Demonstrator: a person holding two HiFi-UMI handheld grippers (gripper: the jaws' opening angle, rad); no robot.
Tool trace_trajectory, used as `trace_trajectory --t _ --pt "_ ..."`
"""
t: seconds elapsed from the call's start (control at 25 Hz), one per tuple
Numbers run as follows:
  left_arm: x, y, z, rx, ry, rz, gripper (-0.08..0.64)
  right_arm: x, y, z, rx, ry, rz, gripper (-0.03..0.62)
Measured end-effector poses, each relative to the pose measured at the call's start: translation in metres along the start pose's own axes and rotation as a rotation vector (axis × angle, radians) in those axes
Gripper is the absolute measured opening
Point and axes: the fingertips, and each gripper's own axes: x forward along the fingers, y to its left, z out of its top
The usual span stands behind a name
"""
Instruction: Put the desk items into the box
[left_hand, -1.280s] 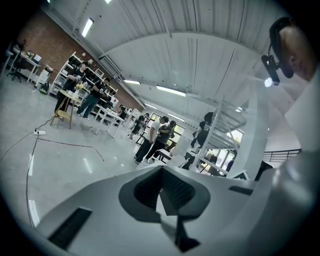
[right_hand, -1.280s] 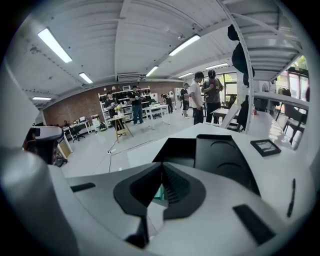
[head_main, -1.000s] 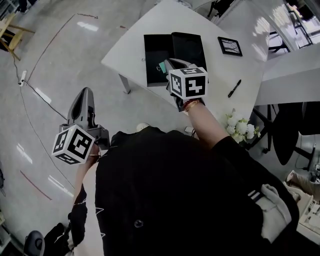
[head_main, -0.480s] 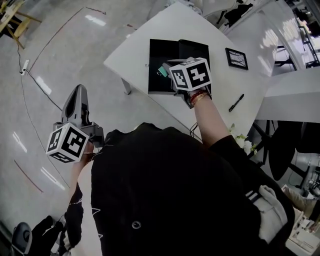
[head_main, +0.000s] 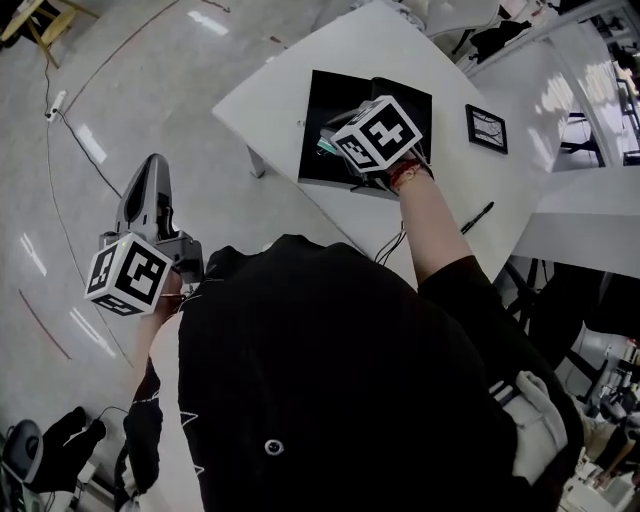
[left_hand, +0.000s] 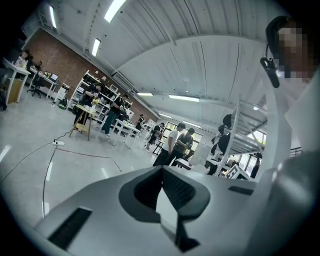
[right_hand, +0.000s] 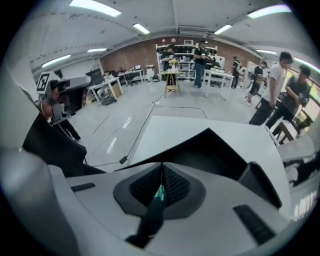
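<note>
Close by the person's side, the left gripper (head_main: 153, 168) sticks out over the floor, its jaws closed with nothing in them. Further out, the right gripper (head_main: 336, 140) has tipped down and dipped lower over the open black box (head_main: 325, 100) on the table (head_main: 285, 60). Its jaws pinch a small teal thing (right_hand: 159, 192), maybe an eraser. It looks ready to go in. Beyond, a pen (head_main: 478, 217) and a small frame (head_main: 487, 128) lie waiting.
</note>
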Motion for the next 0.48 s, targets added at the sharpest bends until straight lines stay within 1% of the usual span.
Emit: trace_trajectory --t 0.16,0.24,0.48 --pt "-0.012 0.005 -0.002 0.0 -0.017 0.038 0.011 0.011 -0.002 -0.008 -0.145 0.115 0.015 0.012" --pt "-0.019 0.009 -0.001 0.0 -0.029 0.058 0.011 0.015 0.0 -0.011 -0.194 0.156 0.026 0.012" --pt "-0.035 0.016 0.005 0.002 -0.053 0.094 0.011 0.026 0.008 -0.012 -0.253 0.216 0.069 0.012"
